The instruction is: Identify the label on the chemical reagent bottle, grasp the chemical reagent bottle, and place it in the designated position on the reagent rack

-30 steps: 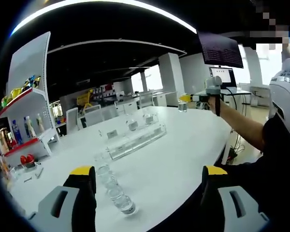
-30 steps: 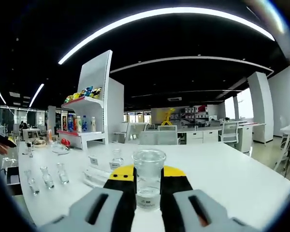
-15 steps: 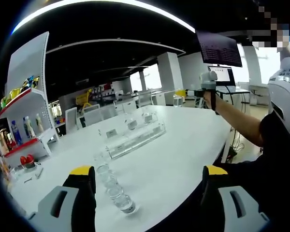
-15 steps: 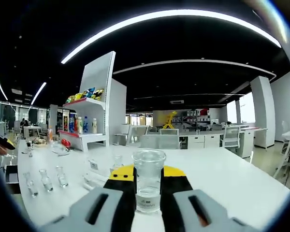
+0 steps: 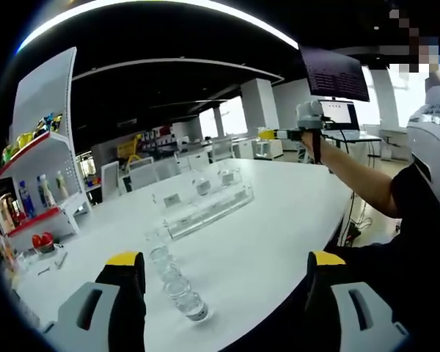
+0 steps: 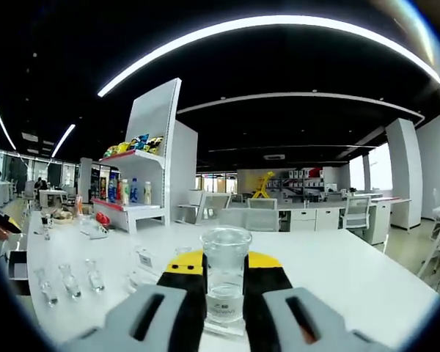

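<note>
Left gripper [image 5: 218, 282]: jaws wide apart, nothing between them, held low over the near edge of the white table [image 5: 279, 220]. Left gripper view: three small bottles [image 5: 172, 275] stand in a row on the table just beyond my left jaw. Farther out sits the clear rack [image 5: 205, 205], with what look like two bottles already in it; labels too small to read. Beyond the rack, up to the right, my outstretched arm carries the right gripper [image 5: 268, 135] above the table's far side, a bottle pinched at its yellow tips. Right gripper view: right gripper [image 6: 225, 275] is closed on a clear bottle [image 6: 225, 282], upright between the jaws, open mouth up, a small label low on its front that I cannot read. Table [image 6: 337, 271] lies below; the rack [image 6: 150, 273] is down left of the jaws, apart from the bottle, and three loose bottles [image 6: 70, 281] stand farther left. Status, my reading: grasp done, bottle in the air; placing into its rack slot remains, and three more wait.
</note>
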